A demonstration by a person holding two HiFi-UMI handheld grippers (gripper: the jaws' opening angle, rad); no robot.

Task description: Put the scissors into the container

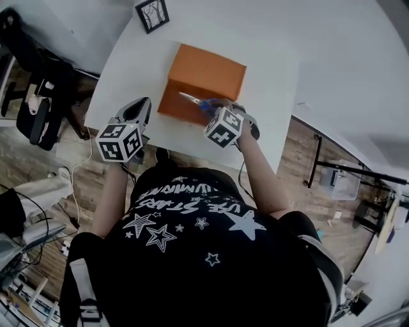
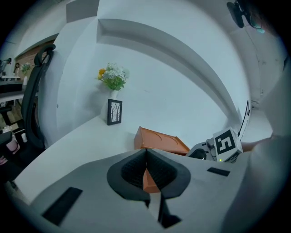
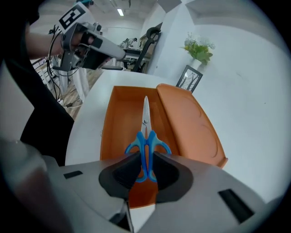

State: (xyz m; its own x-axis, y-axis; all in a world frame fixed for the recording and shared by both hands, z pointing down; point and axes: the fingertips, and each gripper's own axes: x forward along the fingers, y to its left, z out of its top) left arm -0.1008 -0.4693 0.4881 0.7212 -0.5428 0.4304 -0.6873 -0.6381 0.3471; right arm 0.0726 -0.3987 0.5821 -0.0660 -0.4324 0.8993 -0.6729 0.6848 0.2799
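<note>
An orange container [image 1: 184, 110] lies open on the white table [image 1: 268, 102], its lid [image 1: 208, 71] folded back on the far side. Scissors [image 1: 194, 101] with blue handles and silver blades hang just over the open tray, blades pointing away from me. My right gripper [image 1: 213, 110] is shut on the handles; in the right gripper view the scissors [image 3: 146, 136] sit between the pads, above the tray [image 3: 116, 123] and beside the lid [image 3: 191, 123]. My left gripper [image 1: 142, 107] hovers left of the container, shut and empty. Its closed tips [image 2: 146, 157] hide part of the container [image 2: 159, 141].
A black picture frame [image 1: 152, 14] stands at the table's far edge, with a flower vase [image 2: 112, 77] beside it. The table's near edge runs just under both grippers. A black office chair [image 1: 32, 96] stands on the wood floor to the left.
</note>
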